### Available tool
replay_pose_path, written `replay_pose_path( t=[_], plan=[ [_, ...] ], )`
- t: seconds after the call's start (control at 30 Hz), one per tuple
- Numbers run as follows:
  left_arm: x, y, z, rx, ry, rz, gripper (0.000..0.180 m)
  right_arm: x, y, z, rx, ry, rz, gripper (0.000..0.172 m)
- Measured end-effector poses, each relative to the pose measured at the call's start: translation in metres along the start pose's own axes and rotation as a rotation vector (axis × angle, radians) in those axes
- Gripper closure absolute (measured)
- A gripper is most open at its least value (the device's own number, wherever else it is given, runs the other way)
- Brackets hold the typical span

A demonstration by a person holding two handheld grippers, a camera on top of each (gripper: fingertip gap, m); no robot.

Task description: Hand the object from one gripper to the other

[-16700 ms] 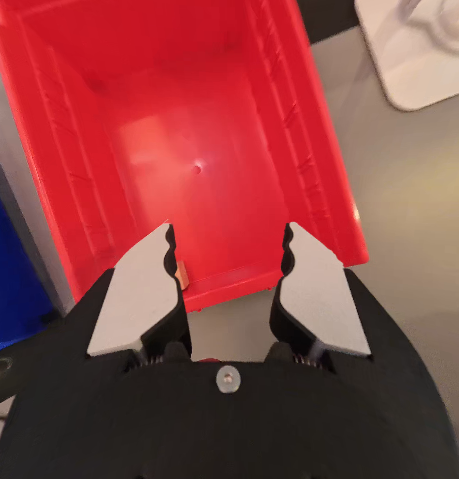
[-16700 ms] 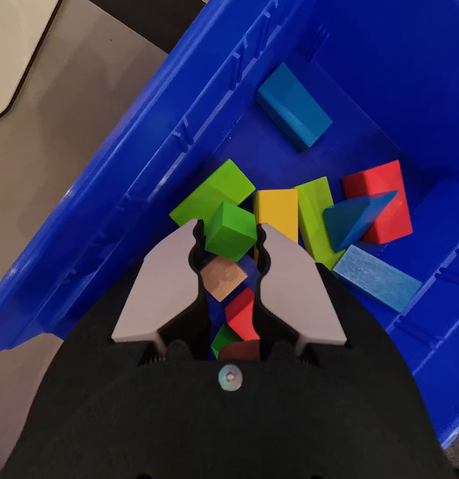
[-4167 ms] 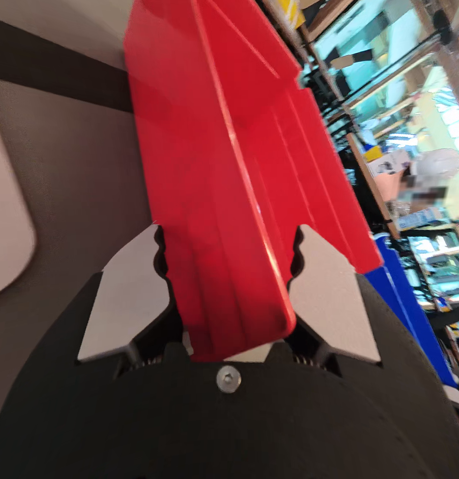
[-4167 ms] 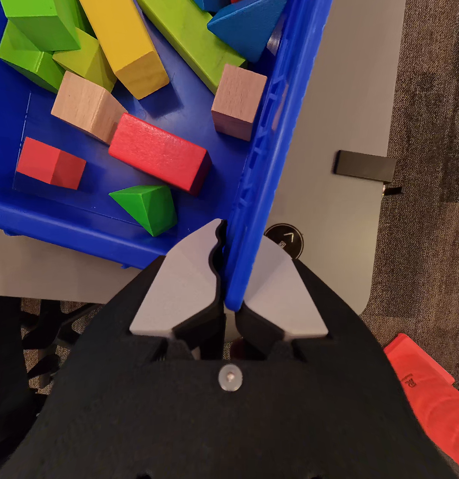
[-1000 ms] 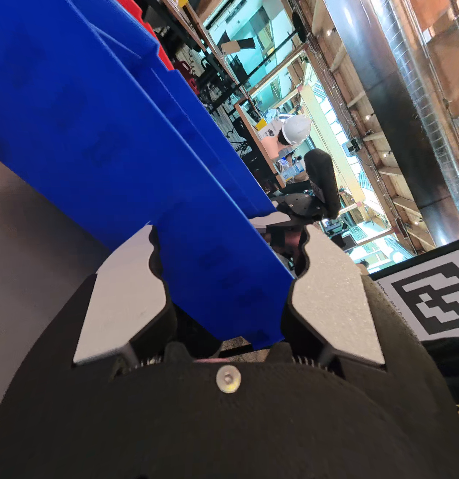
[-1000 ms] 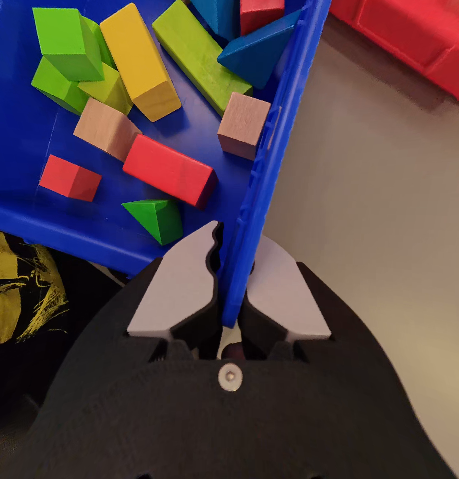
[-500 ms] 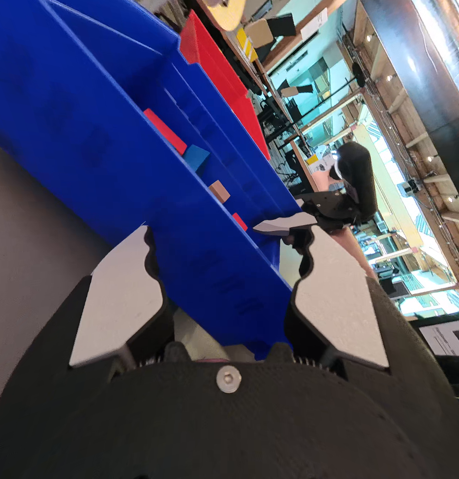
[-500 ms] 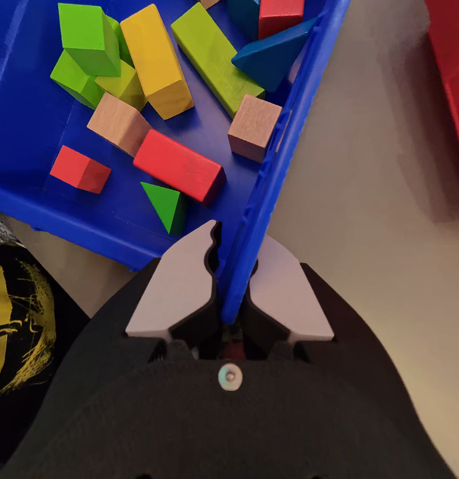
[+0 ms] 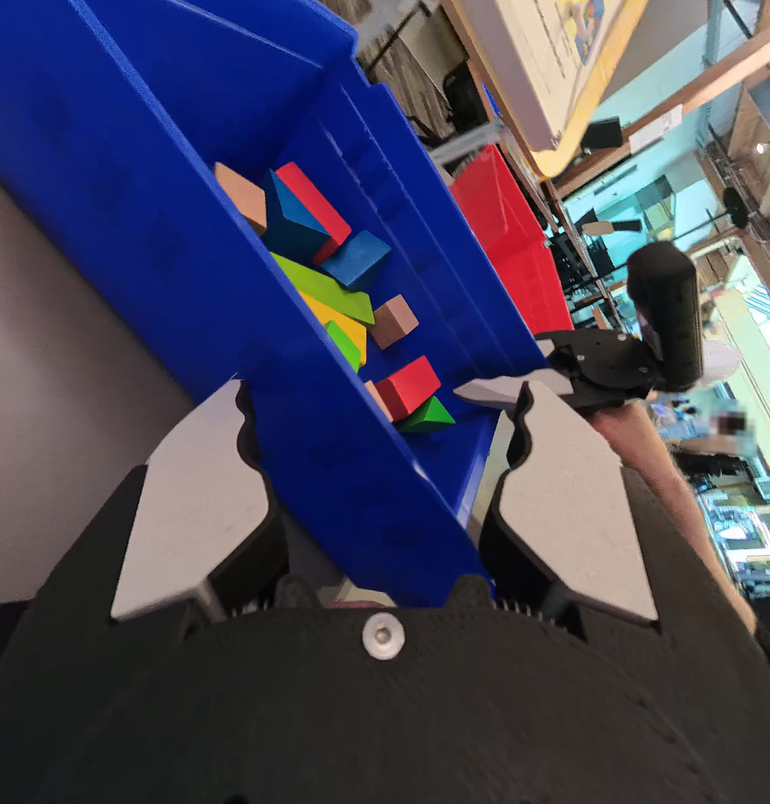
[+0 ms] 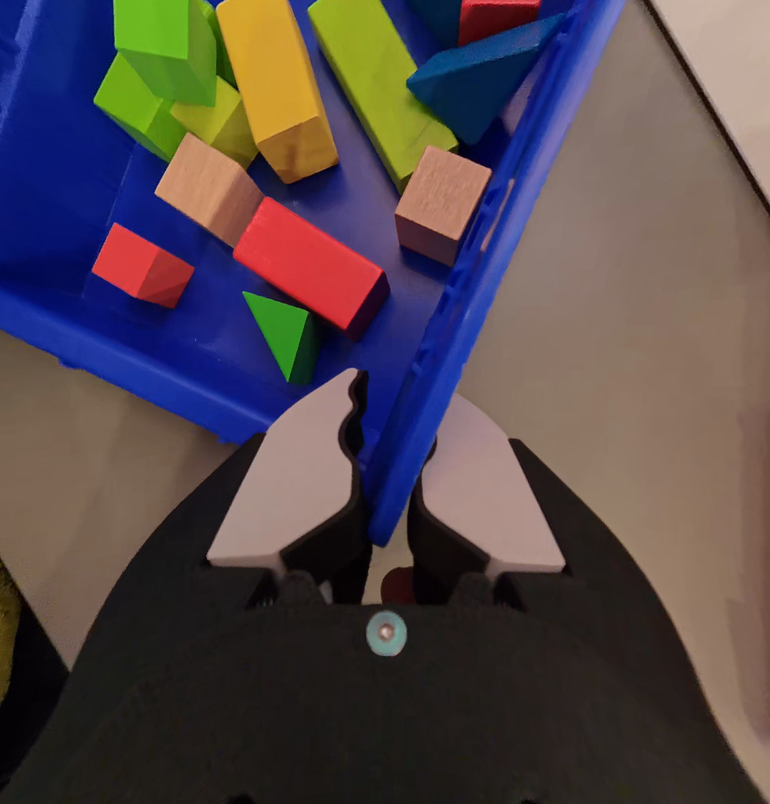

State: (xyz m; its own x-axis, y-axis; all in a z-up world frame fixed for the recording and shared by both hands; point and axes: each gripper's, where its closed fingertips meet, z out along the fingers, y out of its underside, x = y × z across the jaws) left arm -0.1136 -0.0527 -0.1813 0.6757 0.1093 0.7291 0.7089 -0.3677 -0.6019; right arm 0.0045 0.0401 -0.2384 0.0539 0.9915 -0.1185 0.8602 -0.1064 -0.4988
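Note:
A blue bin (image 10: pixel 461 304) holds several wooden blocks, among them a red bar (image 10: pixel 309 265) and a green wedge (image 10: pixel 287 335). My right gripper (image 10: pixel 407 387) straddles the bin's right wall near its front corner. A sliver of space shows between its left pad (image 10: pixel 353 435) and the wall, so it counts as open. My left gripper (image 9: pixel 381 391) is wide open around the bin's (image 9: pixel 157 174) other front corner, pads clear of it. The left wrist view also shows the right gripper (image 9: pixel 514 370) across the bin.
The bin rests on a grey table (image 10: pixel 614 391). A red bin (image 9: pixel 505 243) stands behind the blue one. A white board (image 10: pixel 744 65) lies at the table's far right. A person's forearm (image 9: pixel 635 457) is behind the right gripper. There is about 20 cm between the tips of the two grippers.
The blue bin has come down and settled level on the table. My right gripper's fingers have eased apart from their pinch on the wall. My left gripper's fingers have spread a little wider.

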Motion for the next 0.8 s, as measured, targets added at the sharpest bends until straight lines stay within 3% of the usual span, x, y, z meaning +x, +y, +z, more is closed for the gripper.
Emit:
replay_pose_path(
  t=[0.17, 0.33, 0.47, 0.57, 0.67, 0.8],
  plan=[
    [-0.046, -0.045, -0.007, 0.007, -0.067, -0.045, 0.071, -0.016, -0.045, 0.032, 0.018, -0.052, -0.045, 0.144],
    [-0.087, -0.093, -0.003, -0.076, -0.11, -0.015, 0.066, -0.02, -0.093, 0.06, 0.042, -0.079, -0.044, 0.135],
    [-0.127, -0.132, 0.008, -0.107, -0.174, 0.072, 0.079, -0.016, -0.134, 0.082, 0.078, -0.065, 0.006, 0.133],
    [-0.156, -0.16, 0.015, -0.157, -0.216, 0.123, 0.087, -0.022, -0.166, 0.097, 0.152, -0.136, 0.082, 0.114],
    [-0.178, -0.183, 0.019, -0.212, -0.212, 0.157, 0.095, -0.034, -0.19, 0.111, 0.2, -0.217, 0.139, 0.081],
    [-0.208, -0.208, 0.025, -0.313, -0.231, 0.236, 0.104, -0.044, -0.213, 0.125, 0.221, -0.25, 0.125, 0.07]
  ],
)
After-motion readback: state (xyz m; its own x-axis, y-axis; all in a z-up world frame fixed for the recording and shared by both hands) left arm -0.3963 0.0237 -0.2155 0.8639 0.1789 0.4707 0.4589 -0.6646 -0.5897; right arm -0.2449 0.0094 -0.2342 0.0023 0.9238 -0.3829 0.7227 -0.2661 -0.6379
